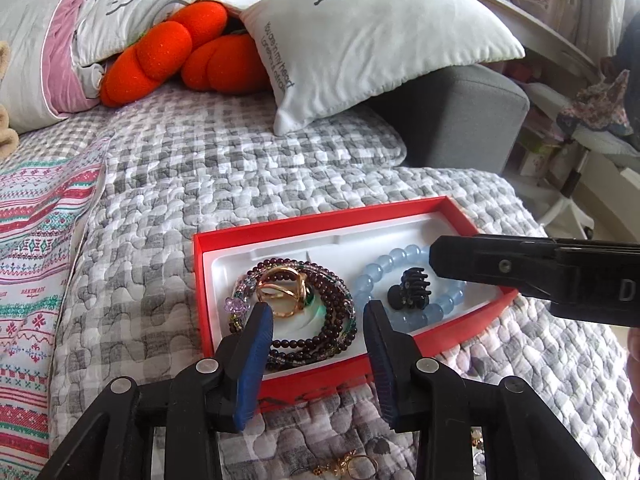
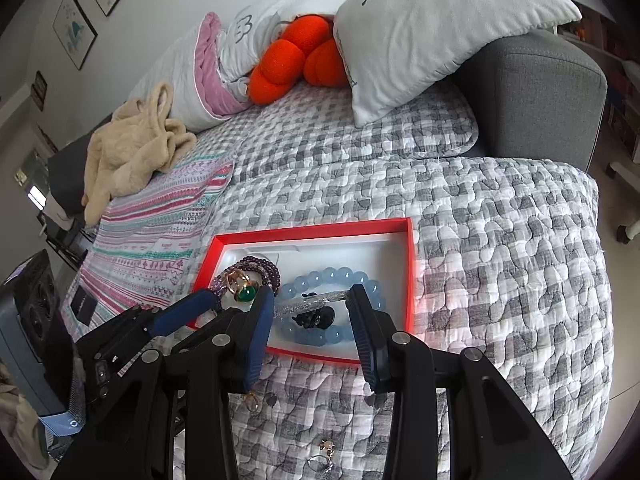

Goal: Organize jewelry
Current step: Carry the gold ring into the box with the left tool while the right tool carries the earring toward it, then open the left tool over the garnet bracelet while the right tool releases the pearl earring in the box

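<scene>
I've got both grippers over the red box [image 2: 410, 264] on the quilt [image 2: 500, 240], left gripper [image 1: 319, 312] jaws apart holding nothing, right gripper [image 2: 312, 300] jaws wide with a glittery silver stick [image 2: 304, 301] spanning them above the blue bead bracelet [image 2: 332, 280]

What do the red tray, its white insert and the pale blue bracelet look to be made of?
Red tray: likely stiff cardboard, matte, with thin folded walls. White insert: apparently moulded plastic, smooth with soft sheen and rounded recesses. Pale blue bracelet: translucent glossy round beads, glass or stone; which one cannot be told.
</scene>
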{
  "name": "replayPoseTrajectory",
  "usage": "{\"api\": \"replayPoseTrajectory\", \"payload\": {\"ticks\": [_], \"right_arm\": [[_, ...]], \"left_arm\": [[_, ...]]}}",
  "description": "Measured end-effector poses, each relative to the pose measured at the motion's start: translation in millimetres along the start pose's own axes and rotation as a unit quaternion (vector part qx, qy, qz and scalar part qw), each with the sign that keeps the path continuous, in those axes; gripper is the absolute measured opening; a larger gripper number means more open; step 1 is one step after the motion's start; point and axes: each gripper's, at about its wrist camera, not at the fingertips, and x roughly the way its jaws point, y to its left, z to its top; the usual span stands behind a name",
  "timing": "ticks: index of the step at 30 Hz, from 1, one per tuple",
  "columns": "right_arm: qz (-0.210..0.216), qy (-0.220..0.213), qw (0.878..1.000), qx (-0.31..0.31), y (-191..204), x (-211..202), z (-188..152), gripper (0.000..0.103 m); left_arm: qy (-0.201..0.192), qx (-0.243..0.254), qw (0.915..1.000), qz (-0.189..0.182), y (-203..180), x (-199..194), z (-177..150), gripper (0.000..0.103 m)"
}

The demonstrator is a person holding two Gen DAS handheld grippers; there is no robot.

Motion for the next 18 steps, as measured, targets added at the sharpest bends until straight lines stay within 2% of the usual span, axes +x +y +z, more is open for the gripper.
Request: {"api": "replayPoseTrajectory", "payload": {"ticks": [5, 10, 14, 17, 18], "right_arm": [[-0.008, 0.000, 1.000, -0.004, 1, 3, 0, 0.041], [-0.020, 0.002, 1.000, -0.002, 2, 8, 0, 0.042], [-0.009, -0.004, 1.000, 0.001, 4, 9, 2, 0.042], [-0.014, -0.003, 1.000, -0.010, 9, 7, 4, 0.046], [-0.015, -0.005, 1.000, -0.011, 11, 5, 4, 0.049]], "left_arm": [[0.005, 0.009, 0.9999, 0.008, 1, -15, -7, 0.044], [0.028, -0.005, 0.9995, 0.009, 13, -23, -19, 0.046], [0.043, -0.016, 0.9989, 0.008, 24, -27, -26, 0.046], [0.053, -0.021, 0.9983, 0.006, 28, -28, -31, 0.048], [0.057, -0.021, 0.9981, 0.006, 29, -28, -33, 0.049]]}}
